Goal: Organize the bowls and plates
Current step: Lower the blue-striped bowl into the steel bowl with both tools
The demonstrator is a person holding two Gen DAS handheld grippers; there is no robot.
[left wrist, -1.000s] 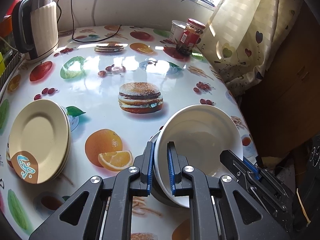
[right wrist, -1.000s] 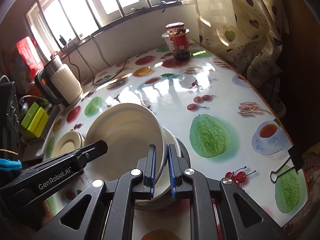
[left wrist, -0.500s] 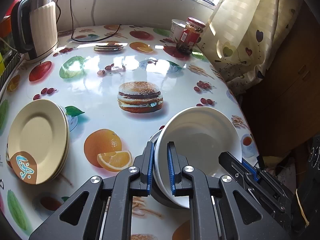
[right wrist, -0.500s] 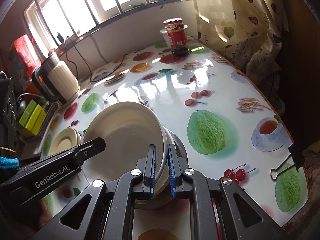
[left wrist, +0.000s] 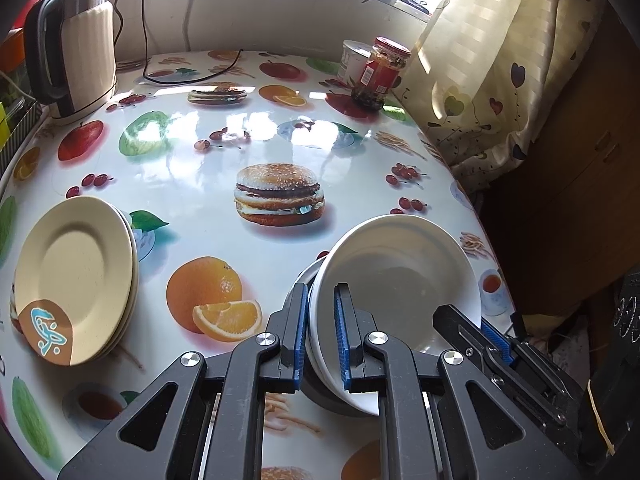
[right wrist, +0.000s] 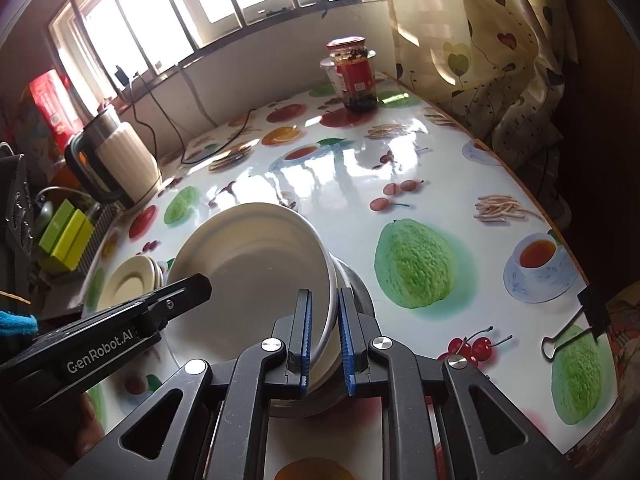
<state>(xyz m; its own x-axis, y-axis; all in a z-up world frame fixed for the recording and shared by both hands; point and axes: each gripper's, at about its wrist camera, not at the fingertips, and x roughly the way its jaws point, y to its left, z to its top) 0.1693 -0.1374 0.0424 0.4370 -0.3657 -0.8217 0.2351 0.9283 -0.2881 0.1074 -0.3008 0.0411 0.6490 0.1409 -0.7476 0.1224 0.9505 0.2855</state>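
Note:
A white bowl (left wrist: 400, 272) (right wrist: 248, 264) is tilted over a grey metal bowl (right wrist: 356, 292) near the table's front right. A second white rim shows just under it. My left gripper (left wrist: 321, 296) is shut on the white bowl's near-left rim. My right gripper (right wrist: 324, 300) is shut on the opposite rim, and one of its fingers (left wrist: 472, 320) shows in the left wrist view. A stack of cream plates (left wrist: 76, 272) (right wrist: 128, 284) lies apart on the left of the table.
An electric kettle (left wrist: 76, 44) with its cable stands at the back left. A red-lidded jar (left wrist: 382, 72) and a white tub (left wrist: 352, 60) stand at the back right by the curtain (left wrist: 500, 60). A binder clip (right wrist: 576, 328) is fixed to the table's right edge.

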